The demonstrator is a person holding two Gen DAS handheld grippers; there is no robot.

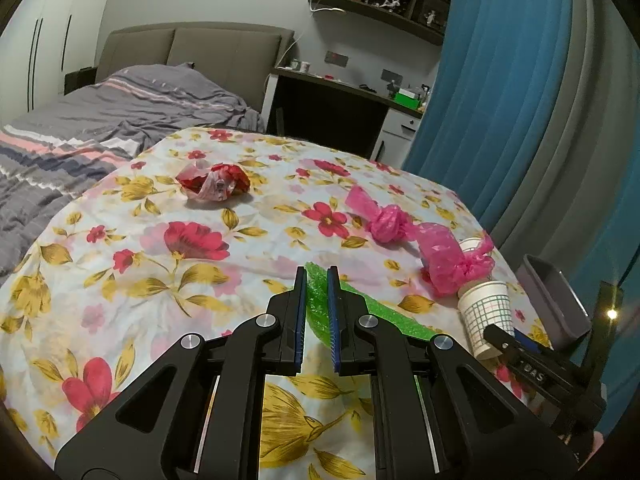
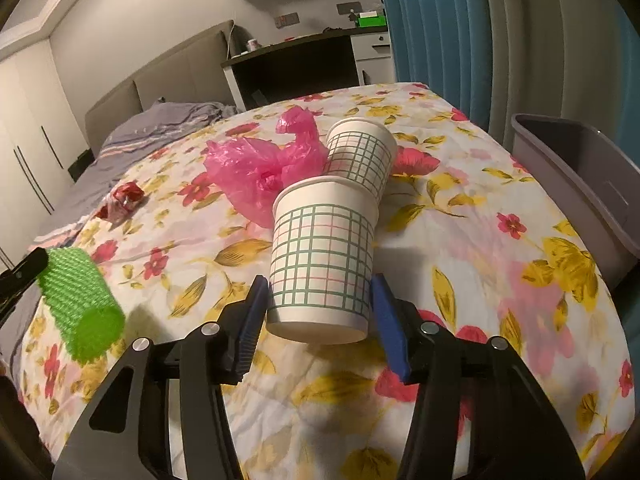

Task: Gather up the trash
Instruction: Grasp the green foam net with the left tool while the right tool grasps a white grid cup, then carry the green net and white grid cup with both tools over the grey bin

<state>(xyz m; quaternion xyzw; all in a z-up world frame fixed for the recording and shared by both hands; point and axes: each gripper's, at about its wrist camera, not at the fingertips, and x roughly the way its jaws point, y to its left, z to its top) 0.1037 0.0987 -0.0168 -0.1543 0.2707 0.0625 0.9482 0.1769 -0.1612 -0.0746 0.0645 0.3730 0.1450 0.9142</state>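
My left gripper (image 1: 316,276) is shut on a green foam net (image 1: 314,300), which lies partly on the floral tablecloth (image 1: 160,260). From the right wrist the same net (image 2: 80,304) shows as a rolled tube at the left edge. My right gripper (image 2: 319,280) has a checked paper cup (image 2: 322,256) between its blue pads (image 2: 252,312), and both pads touch the cup's sides near its base. A second checked cup (image 2: 360,152) leans just behind it. Crumpled pink plastic bags (image 2: 260,172) lie beside the cups, and a red wrapper (image 1: 214,182) sits farther back.
A grey bin (image 2: 580,176) stands off the table's right edge, by the blue curtain (image 1: 480,100). A bed (image 1: 100,120) runs along the left and a desk (image 1: 340,92) stands at the back. In the left wrist view the right gripper (image 1: 504,340) shows by the cup (image 1: 486,312).
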